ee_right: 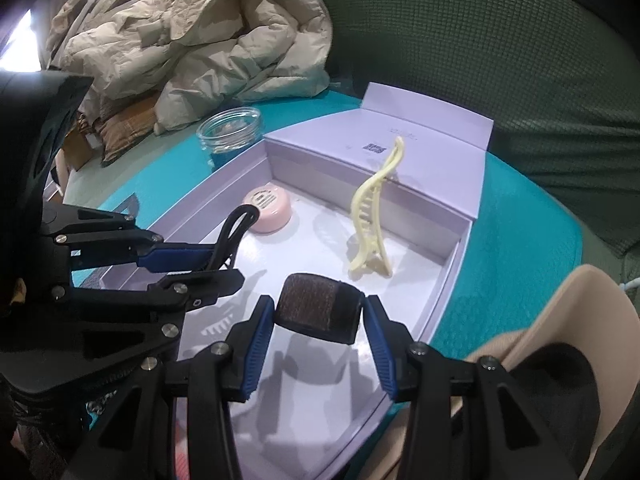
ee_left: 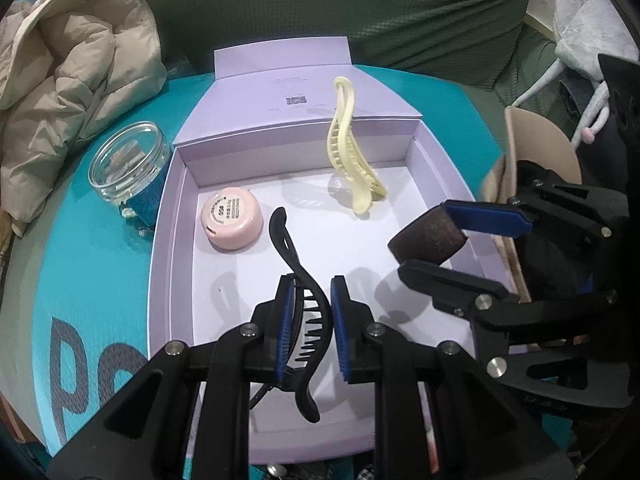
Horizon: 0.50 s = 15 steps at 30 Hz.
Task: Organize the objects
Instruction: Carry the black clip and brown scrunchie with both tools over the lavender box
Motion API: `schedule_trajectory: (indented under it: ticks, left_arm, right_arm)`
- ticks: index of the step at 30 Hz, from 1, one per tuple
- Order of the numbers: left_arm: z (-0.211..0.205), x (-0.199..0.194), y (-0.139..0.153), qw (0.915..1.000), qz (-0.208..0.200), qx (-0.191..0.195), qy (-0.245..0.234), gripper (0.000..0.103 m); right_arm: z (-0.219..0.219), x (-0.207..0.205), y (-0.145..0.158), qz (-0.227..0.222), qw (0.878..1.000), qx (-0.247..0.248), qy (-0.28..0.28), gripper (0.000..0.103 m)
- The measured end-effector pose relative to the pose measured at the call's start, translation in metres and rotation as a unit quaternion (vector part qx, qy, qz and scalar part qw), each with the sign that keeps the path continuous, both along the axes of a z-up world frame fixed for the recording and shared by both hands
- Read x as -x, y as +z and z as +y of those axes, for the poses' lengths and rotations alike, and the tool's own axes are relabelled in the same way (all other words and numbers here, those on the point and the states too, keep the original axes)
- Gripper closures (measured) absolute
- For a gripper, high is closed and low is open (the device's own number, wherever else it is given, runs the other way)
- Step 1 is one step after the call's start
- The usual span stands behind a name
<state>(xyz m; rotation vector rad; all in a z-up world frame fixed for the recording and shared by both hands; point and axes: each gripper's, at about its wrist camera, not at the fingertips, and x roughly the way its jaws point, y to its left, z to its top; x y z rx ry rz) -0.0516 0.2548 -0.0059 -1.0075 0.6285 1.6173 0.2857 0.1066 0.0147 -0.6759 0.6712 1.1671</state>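
Showing "Po" — teal mat under lilac box.

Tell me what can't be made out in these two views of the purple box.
- Pink round case label: print too small to read, left wrist view.
- Glass jar contents: blurred by the glass, both views.
- Purple box near wall: hidden behind the left claw, left wrist view.
- Black hair clip lower end: partly hidden by the claw.
- Brown roller far end: out of sight in the right claw.
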Motion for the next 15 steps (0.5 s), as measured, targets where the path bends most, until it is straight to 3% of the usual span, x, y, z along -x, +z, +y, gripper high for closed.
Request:
schedule_trajectory:
  ticks: [15]
  left_arm:
    - [0.031, 0.024, -0.011, 0.9992, 0.028, 0.006, -0.028, 0.085]
  right_arm:
    - [0.031, -0.022, -0.01, 0.0, 1.0, 0.015, -0.02, 0.056]
